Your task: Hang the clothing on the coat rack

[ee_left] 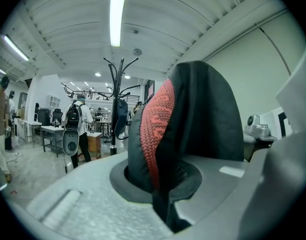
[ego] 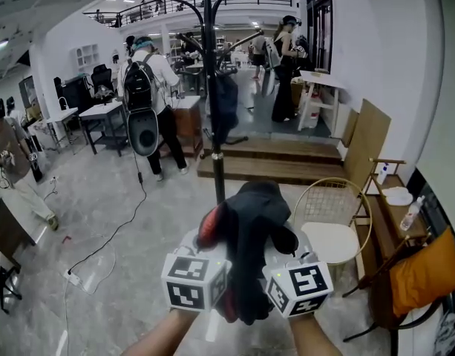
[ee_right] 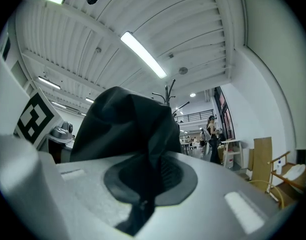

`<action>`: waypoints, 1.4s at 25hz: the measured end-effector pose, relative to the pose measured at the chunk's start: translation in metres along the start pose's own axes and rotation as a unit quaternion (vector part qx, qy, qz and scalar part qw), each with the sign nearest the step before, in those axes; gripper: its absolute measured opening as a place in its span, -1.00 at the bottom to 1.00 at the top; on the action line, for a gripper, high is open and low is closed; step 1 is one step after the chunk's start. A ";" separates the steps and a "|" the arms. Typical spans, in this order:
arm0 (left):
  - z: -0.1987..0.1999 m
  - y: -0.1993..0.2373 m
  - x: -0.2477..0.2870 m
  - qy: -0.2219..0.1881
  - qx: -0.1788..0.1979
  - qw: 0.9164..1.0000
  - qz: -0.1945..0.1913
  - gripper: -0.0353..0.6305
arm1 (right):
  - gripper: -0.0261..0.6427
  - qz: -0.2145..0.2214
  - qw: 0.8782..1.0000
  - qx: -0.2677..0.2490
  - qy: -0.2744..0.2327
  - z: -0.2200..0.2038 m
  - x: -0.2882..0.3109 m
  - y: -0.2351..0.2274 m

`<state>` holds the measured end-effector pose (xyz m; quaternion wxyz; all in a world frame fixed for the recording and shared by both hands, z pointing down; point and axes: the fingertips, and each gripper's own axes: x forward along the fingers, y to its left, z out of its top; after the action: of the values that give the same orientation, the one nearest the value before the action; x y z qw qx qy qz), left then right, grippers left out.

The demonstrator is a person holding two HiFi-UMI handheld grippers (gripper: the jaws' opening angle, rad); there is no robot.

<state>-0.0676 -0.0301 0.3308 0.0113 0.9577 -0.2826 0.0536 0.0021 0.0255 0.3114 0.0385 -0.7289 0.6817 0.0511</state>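
A black garment with a red knitted lining bunches between my two grippers, held up in front of me. My left gripper is shut on its red-lined side. My right gripper is shut on a black fold of it. The black coat rack stands straight ahead on the floor, its hooks high up, with a dark item hanging from it. In the left gripper view the coat rack is to the left of the garment; in the right gripper view only the coat rack's top shows above the fabric.
A round wire chair stands just right of me, and a side table with a bottle and an orange cushion lies further right. A person with a backpack stands left of the rack. A cable runs across the floor; wooden steps lie behind.
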 end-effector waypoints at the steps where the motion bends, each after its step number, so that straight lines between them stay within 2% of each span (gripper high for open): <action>1: 0.001 0.001 0.002 -0.001 0.000 1.000 0.003 -0.86 | -0.87 0.003 1.000 0.000 -0.001 0.001 0.003 -0.002; 11: 0.007 0.020 0.029 -0.009 -0.005 1.000 0.025 -0.86 | -0.87 0.025 1.000 0.001 -0.002 -0.003 0.034 -0.015; 19: 0.020 0.053 0.069 -0.024 -0.002 0.999 0.028 -0.86 | -0.87 0.028 0.999 -0.010 -0.011 -0.001 0.085 -0.030; 30: 0.045 0.100 0.145 -0.042 -0.010 0.999 -0.007 -0.86 | -0.87 -0.001 0.999 -0.035 -0.018 0.008 0.169 -0.059; 35: 0.066 0.119 0.174 -0.056 0.003 0.998 -0.032 -0.86 | -0.87 -0.028 0.998 -0.054 -0.026 0.022 0.203 -0.072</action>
<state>0.0192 -0.2269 0.2827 -0.0057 0.9678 -0.2518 0.0002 0.0869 -0.1674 0.2631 0.0179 -0.7471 0.6560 0.1055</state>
